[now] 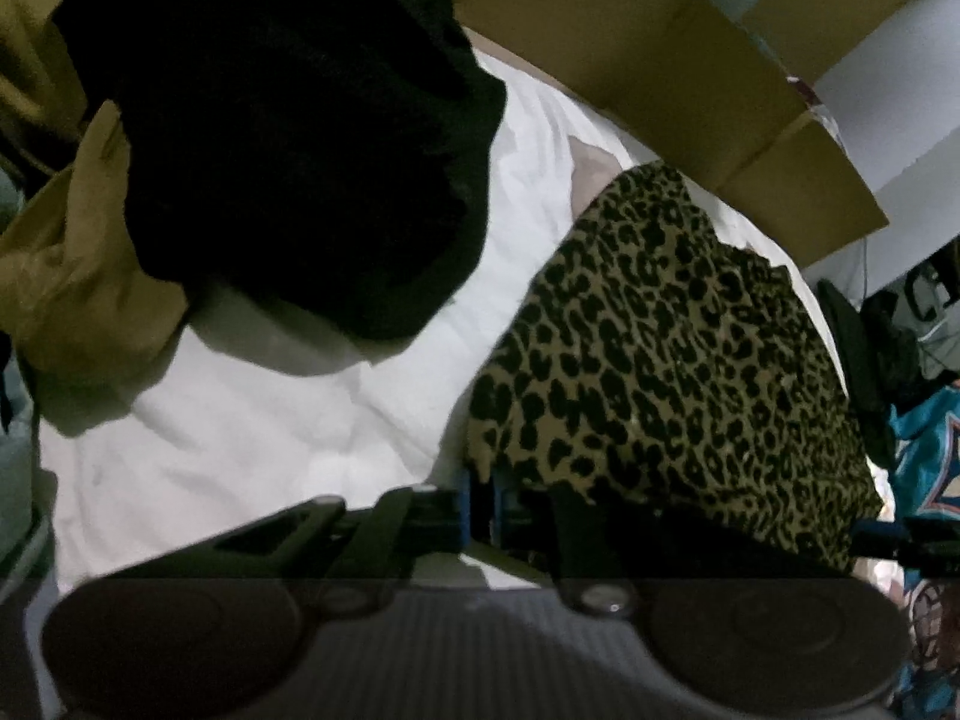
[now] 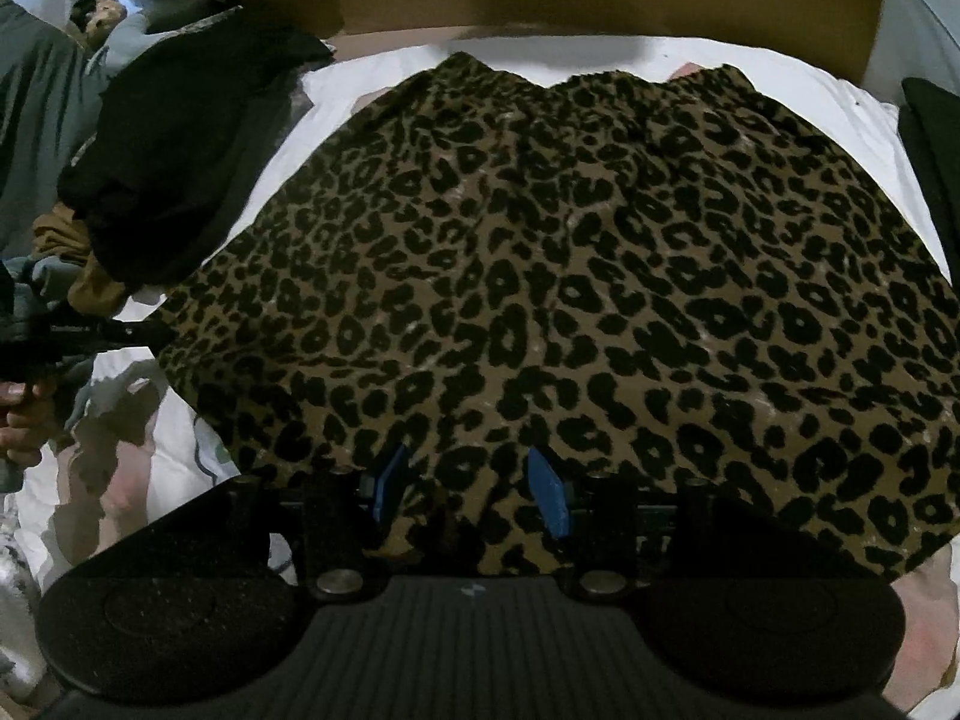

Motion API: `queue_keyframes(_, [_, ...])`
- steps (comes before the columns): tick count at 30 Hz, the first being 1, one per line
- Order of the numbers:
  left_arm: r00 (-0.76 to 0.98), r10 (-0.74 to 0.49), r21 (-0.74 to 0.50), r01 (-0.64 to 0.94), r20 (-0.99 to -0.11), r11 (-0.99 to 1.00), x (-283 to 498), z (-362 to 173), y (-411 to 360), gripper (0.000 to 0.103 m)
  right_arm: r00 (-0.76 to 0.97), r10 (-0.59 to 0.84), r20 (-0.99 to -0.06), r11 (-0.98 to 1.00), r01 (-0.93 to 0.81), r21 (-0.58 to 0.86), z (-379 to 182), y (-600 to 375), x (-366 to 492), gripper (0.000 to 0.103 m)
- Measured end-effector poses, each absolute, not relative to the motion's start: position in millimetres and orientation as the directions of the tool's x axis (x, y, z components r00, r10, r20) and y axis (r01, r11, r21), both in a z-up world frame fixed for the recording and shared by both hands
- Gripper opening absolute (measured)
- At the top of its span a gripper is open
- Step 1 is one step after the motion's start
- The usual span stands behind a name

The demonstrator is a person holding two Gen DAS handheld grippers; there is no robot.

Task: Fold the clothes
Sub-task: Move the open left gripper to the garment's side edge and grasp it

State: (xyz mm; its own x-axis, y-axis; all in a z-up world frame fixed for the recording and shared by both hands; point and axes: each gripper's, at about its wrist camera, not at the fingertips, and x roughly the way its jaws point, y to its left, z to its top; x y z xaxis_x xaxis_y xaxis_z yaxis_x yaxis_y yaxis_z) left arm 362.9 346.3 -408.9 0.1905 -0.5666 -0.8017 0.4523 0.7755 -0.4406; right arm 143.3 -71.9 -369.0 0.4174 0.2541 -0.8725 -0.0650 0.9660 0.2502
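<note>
Leopard-print garment [image 2: 570,300] spread on white bed sheet [image 1: 270,438]; left hand-held gripper [image 1: 480,504] pinching its edge, right hand-held gripper [image 2: 468,492] spread over its near edge.

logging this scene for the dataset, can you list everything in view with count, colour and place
leopard garment: 1, tan with black spots, spread on the sheet, near edge at both grippers
sheet: 1, white, under the clothes
black garment: 1, black, heaped left of the leopard garment
mustard garment: 1, mustard, under the black garment's left side
cardboard box: 1, brown, at the far edge of the sheet
teal garment: 1, teal with print, far right in the left wrist view
left gripper: 1, black with blue pads, jaws closed on the leopard garment's left corner
right gripper: 1, black with blue pads, jaws apart over the leopard garment's near edge
hand: 1, holding the left gripper, at the left edge of the right wrist view
</note>
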Motion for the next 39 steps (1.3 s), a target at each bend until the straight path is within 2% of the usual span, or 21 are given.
queue_keyframes(10, [0.211,-0.579,-0.417,0.510,-0.787,0.752,346.2,-358.9,321.1,0.007,0.416,0.353,-0.838,0.936,-0.151,0.319,-360.3,-44.2,158.2,0.053])
queue_keyframes(14, [0.204,-0.597,-0.424,0.533,-0.776,0.732,341.7,-346.7,309.3,0.007,0.415,0.409,-0.813,0.913,-0.193,0.361,-356.2,-29.7,166.9,0.060])
queue_keyframes(19, [0.189,-0.616,-0.436,0.552,-0.765,0.711,336.3,-338.1,290.6,0.007,0.422,0.421,-0.803,0.907,-0.222,0.359,-352.9,-17.6,175.1,0.062])
queue_keyframes(26, [0.169,-0.640,-0.447,0.584,-0.749,0.677,328.2,-328.2,266.3,0.006,0.458,0.425,-0.781,0.904,-0.269,0.334,-345.1,-4.7,183.1,0.078])
queue_keyframes(39, [0.123,-0.715,-0.525,0.595,-0.689,0.609,320.0,-318.6,232.1,0.006,0.477,0.466,-0.745,0.883,-0.306,0.356,-338.4,25.2,201.7,0.078])
